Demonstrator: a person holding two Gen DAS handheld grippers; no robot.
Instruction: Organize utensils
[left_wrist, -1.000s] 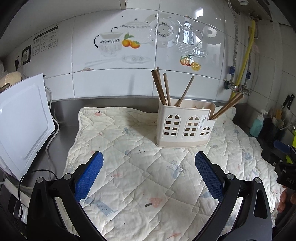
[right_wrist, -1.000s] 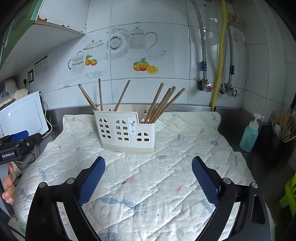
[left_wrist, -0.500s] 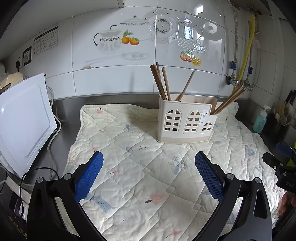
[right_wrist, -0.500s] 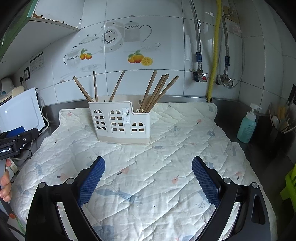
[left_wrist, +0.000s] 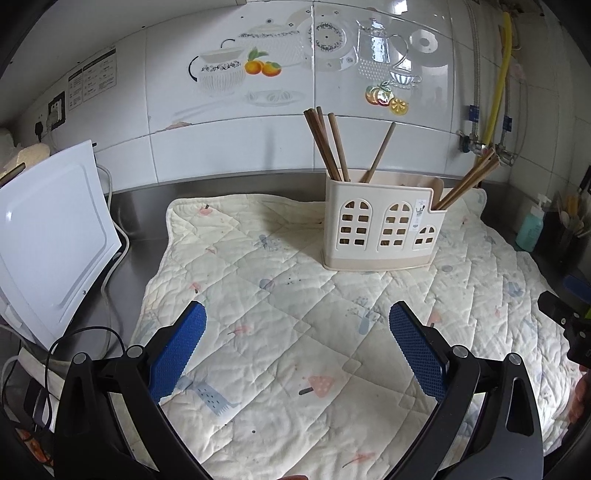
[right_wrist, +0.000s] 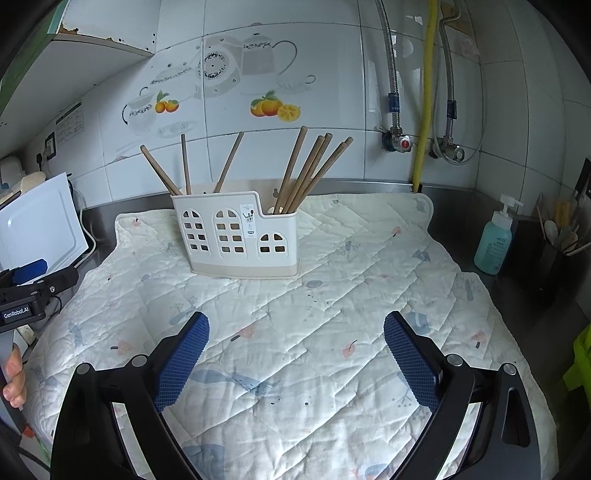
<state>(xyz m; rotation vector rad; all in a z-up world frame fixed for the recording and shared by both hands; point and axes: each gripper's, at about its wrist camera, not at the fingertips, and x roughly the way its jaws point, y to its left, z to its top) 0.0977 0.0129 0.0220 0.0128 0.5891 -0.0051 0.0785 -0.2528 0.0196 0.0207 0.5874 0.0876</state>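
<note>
Compared with a second before, both cameras had drawn back and risen a little: the quilted mat filled more of each view and the utensil holder sat farther off, while the chopsticks in it had not shifted.

The left gripper hovered above the near part of the mat, its jaws spread wide with nothing between them. The right gripper hung likewise, jaws well apart and empty, pointing toward the far wall. A fingertip of the person's left hand showed at the left edge of the right wrist view.

The mat was cream, soft and stitched in diamonds, printed with small pale figures, lying on a steel counter. The holder — ivory plastic, boxy, pierced with arched window cutouts — stood upright on the far half of the mat. Brown wooden chopsticks leaned in its lower right compartment; others fanned from the taller left part. A teal soap dispenser stood on the counter, right of the mat.
</note>
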